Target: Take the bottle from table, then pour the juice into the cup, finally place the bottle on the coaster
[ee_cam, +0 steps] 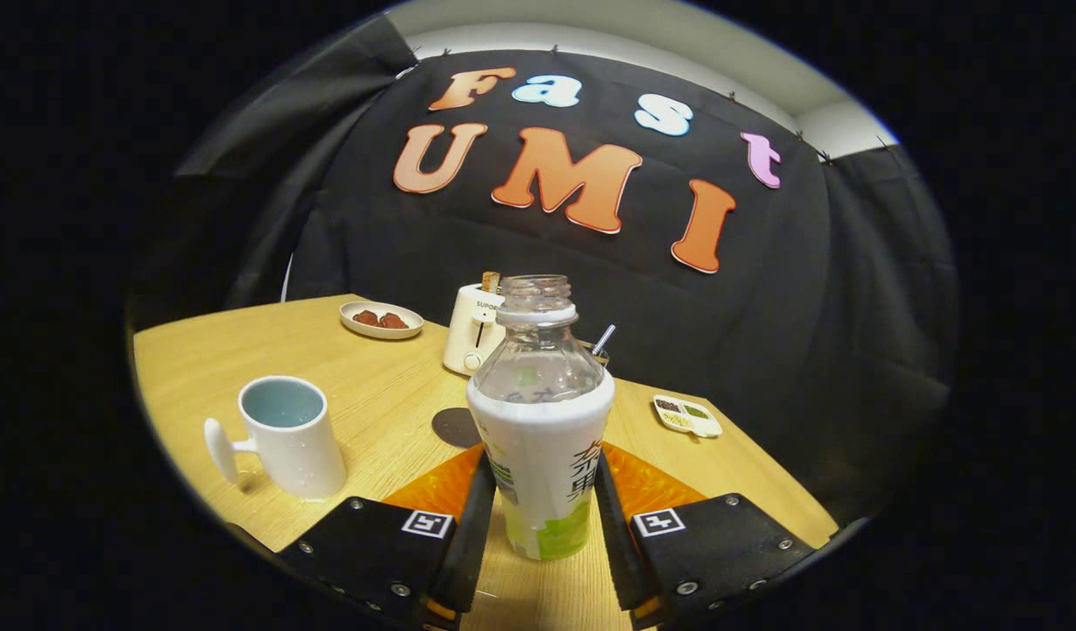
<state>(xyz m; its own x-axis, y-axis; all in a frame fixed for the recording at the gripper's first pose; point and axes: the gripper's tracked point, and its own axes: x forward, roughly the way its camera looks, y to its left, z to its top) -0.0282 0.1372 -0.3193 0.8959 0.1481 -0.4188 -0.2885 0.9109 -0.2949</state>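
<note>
A clear plastic bottle (541, 438) with a white and green label and no cap stands upright between my fingers. My gripper (542, 499) is shut on it, with both fingers pressing on the label's lower half. The bottle's base is at or just above the wooden table (196, 368); I cannot tell which. A white cup (286, 436) with a handle and a pale blue inside stands to the left of the fingers, upright. A dark round coaster (453, 426) lies flat just beyond the left finger, partly hidden behind the bottle.
A white toaster (473, 329) stands beyond the bottle. A small plate (381, 319) with brown pieces sits far left of it. A little divided dish (687, 415) lies to the right near the table's edge. A striped straw (604, 338) pokes up behind the bottle.
</note>
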